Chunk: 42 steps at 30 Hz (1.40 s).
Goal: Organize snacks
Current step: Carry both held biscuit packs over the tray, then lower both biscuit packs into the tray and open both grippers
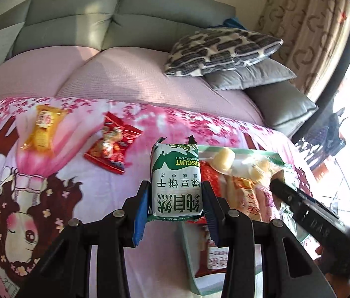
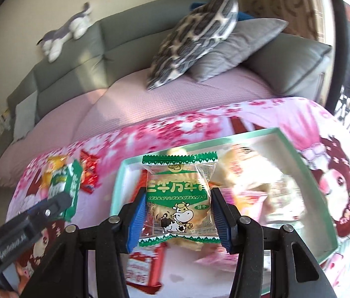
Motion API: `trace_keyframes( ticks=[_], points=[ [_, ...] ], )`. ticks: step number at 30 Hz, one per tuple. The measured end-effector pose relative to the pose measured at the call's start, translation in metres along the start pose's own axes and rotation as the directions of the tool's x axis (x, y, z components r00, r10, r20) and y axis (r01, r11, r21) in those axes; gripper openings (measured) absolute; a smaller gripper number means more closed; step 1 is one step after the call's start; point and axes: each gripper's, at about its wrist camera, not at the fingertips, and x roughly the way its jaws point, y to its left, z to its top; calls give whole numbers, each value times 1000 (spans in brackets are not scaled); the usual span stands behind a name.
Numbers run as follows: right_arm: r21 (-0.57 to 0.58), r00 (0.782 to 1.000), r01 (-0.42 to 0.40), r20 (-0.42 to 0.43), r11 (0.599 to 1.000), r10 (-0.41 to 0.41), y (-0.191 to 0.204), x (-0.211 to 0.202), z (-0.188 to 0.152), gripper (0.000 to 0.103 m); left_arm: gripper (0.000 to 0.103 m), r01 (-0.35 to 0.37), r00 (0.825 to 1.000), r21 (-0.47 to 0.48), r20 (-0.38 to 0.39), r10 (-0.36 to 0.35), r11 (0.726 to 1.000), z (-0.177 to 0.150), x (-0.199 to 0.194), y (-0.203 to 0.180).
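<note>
Blue-padded left hand-held gripper (image 1: 176,196): jaws pinching a green-and-white biscuit pack (image 1: 176,181) by its two sides, the pack upright between the pads and raised above the cloth.

Right hand-held gripper (image 2: 177,206): jaws pinching a clear cracker packet (image 2: 178,196) with green zigzag ends and a cartoon cow, held over the near-left part of the box.

Mint-green shallow box (image 2: 306,164): directly beyond and to the right of the right hand-held gripper, lying on the cloth; several wrapped snacks inside, blurred, red and pink wrappers among them. In the left wrist view the box (image 1: 261,152) lies just right of the left hand-held gripper.

Pink cartoon-print cloth (image 1: 95,188): spread over the counter under all items.

Red snack packet (image 1: 111,146): on the cloth, beyond and left of the left hand-held gripper, outside the box.

Yellow snack packet (image 1: 42,129): further left, beside the red one, apart from it.

Sofa (image 1: 125,74): pink cover, grey back, beyond the counter.

Patterned cushion (image 1: 222,49): stacked on a grey cushion (image 1: 249,74), far right of the sofa.

Plush toy (image 2: 68,32): on the sofa back, far left.
</note>
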Motion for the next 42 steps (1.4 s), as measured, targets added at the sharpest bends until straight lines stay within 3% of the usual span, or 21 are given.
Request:
trace_keyframes(
  ticks=[6, 13, 19, 42],
  points=[
    [85, 998, 58, 24, 995, -60, -40, -8, 6, 53, 43, 18, 1000, 49, -19, -18, 999, -5, 9, -22],
    [118, 997, 64, 34, 991, -68, -56, -8, 9, 53, 42, 40, 999, 69, -26, -38, 997, -5, 19, -41],
    [103, 998, 45, 29, 994, -49, -49, -5, 7, 53, 40, 49, 998, 89, -33, -46, 995, -5, 27, -48],
    [25, 997, -25, -70, 999, 27, -20, 35, -10, 53, 40, -30, 997, 17, -70, 31, 999, -6, 38, -21]
  ],
)
